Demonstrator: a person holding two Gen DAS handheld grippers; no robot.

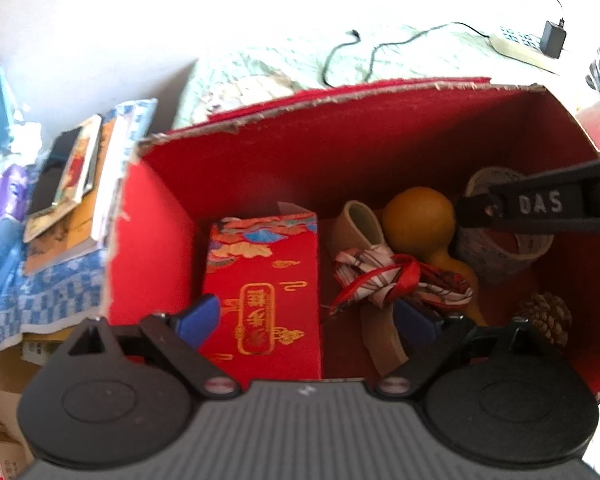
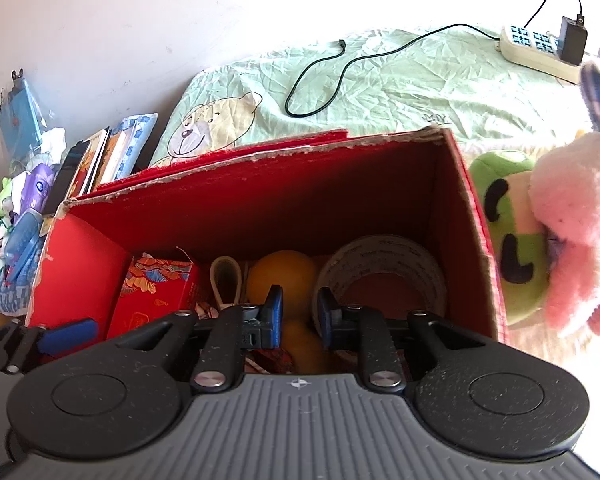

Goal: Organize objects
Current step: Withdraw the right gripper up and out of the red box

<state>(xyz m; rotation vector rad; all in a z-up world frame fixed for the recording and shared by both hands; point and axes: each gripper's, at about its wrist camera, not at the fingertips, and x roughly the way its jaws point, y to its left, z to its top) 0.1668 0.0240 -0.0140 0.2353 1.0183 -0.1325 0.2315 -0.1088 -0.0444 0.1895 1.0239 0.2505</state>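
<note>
A red cardboard box [image 1: 156, 240] [image 2: 472, 216] stands open on the bed. On its floor lie a red gold-printed packet [image 1: 260, 292] [image 2: 156, 292], a tan strap tied with a patterned ribbon [image 1: 380, 280], an orange gourd [image 1: 420, 216] [image 2: 280, 276], a tape roll [image 1: 496, 252] [image 2: 384, 264] and a pine cone [image 1: 548, 316]. My left gripper [image 1: 306, 320] is wide open above the packet and ribbon, holding nothing. My right gripper [image 2: 300, 316] hovers over the gourd beside the tape roll. A narrow gap shows between its blue pads [image 2: 275, 316], and nothing is gripped.
Pink plush [image 2: 572, 216] and green plush [image 2: 508, 232] press against the box's right wall. A power strip [image 2: 536, 48] with a charger and a black cable [image 2: 340, 68] lies on the green sheet behind. Stacked books [image 1: 72, 184] and clutter sit left of the box.
</note>
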